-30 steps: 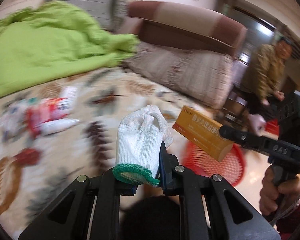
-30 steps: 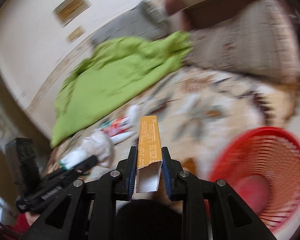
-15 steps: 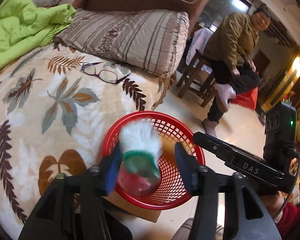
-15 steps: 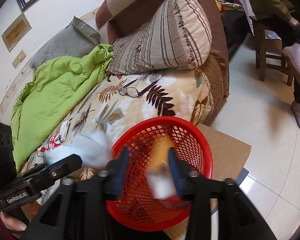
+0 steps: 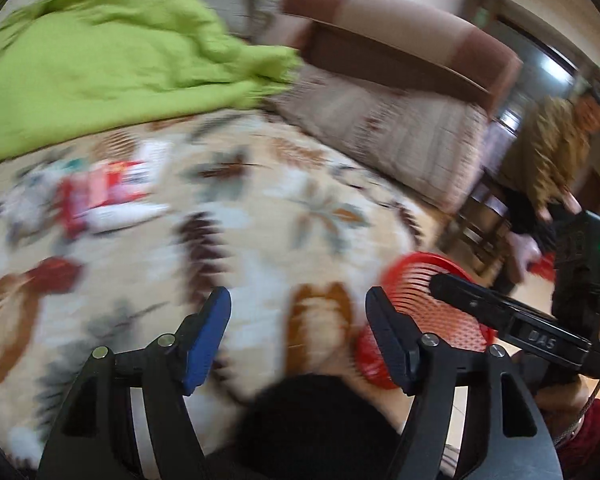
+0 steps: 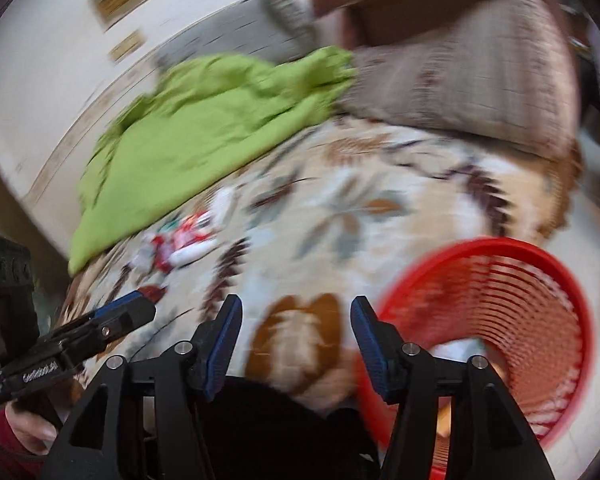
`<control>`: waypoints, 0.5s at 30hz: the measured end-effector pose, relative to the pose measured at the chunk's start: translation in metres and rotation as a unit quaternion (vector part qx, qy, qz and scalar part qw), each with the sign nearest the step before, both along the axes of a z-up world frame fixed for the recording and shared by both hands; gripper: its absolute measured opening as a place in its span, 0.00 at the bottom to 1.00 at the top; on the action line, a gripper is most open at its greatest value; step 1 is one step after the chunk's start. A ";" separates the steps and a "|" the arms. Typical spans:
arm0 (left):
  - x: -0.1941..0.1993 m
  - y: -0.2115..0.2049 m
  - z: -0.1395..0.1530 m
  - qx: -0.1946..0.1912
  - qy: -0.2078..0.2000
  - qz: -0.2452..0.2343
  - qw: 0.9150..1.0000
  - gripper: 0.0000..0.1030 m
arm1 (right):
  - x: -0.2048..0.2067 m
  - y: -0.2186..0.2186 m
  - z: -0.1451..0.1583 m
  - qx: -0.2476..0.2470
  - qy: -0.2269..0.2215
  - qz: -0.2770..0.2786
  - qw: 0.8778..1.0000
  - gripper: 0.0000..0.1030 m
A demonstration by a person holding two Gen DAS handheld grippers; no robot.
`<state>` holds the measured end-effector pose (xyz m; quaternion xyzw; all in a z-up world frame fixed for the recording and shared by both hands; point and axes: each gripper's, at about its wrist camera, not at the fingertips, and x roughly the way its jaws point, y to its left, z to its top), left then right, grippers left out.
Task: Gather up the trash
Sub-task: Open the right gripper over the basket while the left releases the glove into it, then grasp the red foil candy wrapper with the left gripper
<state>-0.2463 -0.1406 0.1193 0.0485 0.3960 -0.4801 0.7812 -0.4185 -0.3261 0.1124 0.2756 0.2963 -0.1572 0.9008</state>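
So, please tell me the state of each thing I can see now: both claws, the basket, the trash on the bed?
Left claw: open, empty.
Right claw: open, empty.
Red basket: upright beside the bed, something pale inside.
Trash pile: lying on the leaf-print blanket, not collected.
Green quilt: crumpled.

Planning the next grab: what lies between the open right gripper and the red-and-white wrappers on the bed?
Right wrist view: only bare leaf-patterned blanket between right gripper and red-and-white wrappers.

I count one red basket [image 6: 540, 280], one green blanket [image 5: 100, 64], one patterned pillow [image 6: 480, 80], and my two claws [image 5: 298, 336] [image 6: 296, 336]; the blurred wrappers [image 5: 108, 196] I cannot count.
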 end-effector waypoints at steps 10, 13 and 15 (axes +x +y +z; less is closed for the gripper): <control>0.124 0.126 -0.029 0.006 0.068 0.199 0.978 0.69 | 0.081 0.064 -0.004 -0.014 0.025 0.110 0.994 0.62; 0.148 0.126 -0.044 0.001 0.101 0.224 0.969 0.69 | 0.088 0.069 -0.003 -0.013 0.027 0.118 0.993 0.62; 0.161 0.118 -0.054 0.004 0.115 0.231 0.966 0.69 | 0.088 0.070 -0.003 -0.016 0.029 0.120 0.992 0.62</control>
